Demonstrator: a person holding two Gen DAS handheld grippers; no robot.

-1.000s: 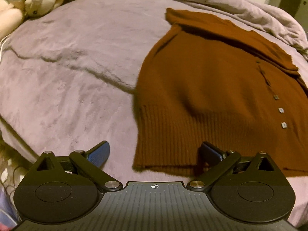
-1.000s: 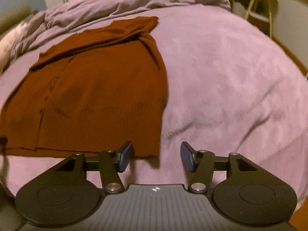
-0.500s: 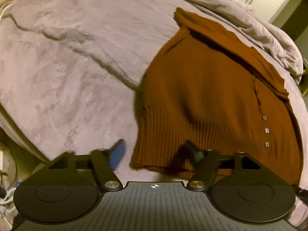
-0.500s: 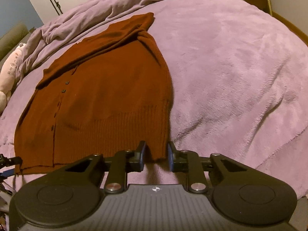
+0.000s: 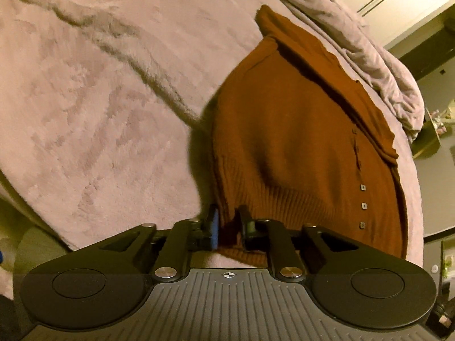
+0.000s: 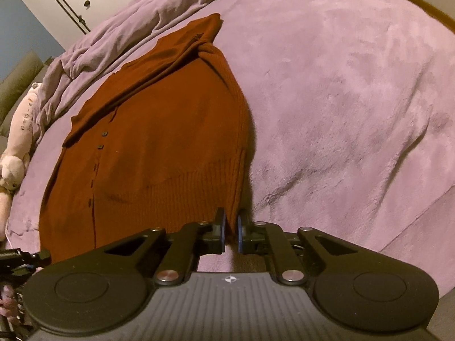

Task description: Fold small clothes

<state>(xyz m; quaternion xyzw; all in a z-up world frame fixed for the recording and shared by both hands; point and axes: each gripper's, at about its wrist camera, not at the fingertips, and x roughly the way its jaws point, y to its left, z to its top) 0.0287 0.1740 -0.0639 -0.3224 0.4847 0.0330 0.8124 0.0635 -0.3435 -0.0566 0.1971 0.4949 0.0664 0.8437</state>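
Observation:
A rust-brown knit cardigan (image 5: pixel 298 142) with small square buttons lies on a mauve plush blanket (image 5: pixel 99 99), its sleeves folded across the top. My left gripper (image 5: pixel 229 220) is shut on the ribbed hem's left corner and lifts it a little. In the right wrist view the cardigan (image 6: pixel 159 130) stretches away from me, and my right gripper (image 6: pixel 231 223) is shut on the hem's right corner, raised off the blanket (image 6: pixel 341 99).
A bunched mauve duvet (image 5: pixel 355 37) lies behind the cardigan. A pink plush toy (image 6: pixel 17 142) sits at the far left of the bed. The bed edge (image 6: pixel 412 199) runs close on the right, and a cupboard (image 6: pixel 85 2) stands behind.
Both grippers moved in to the hem corners and shut on them. The corners now lift off the blanket.

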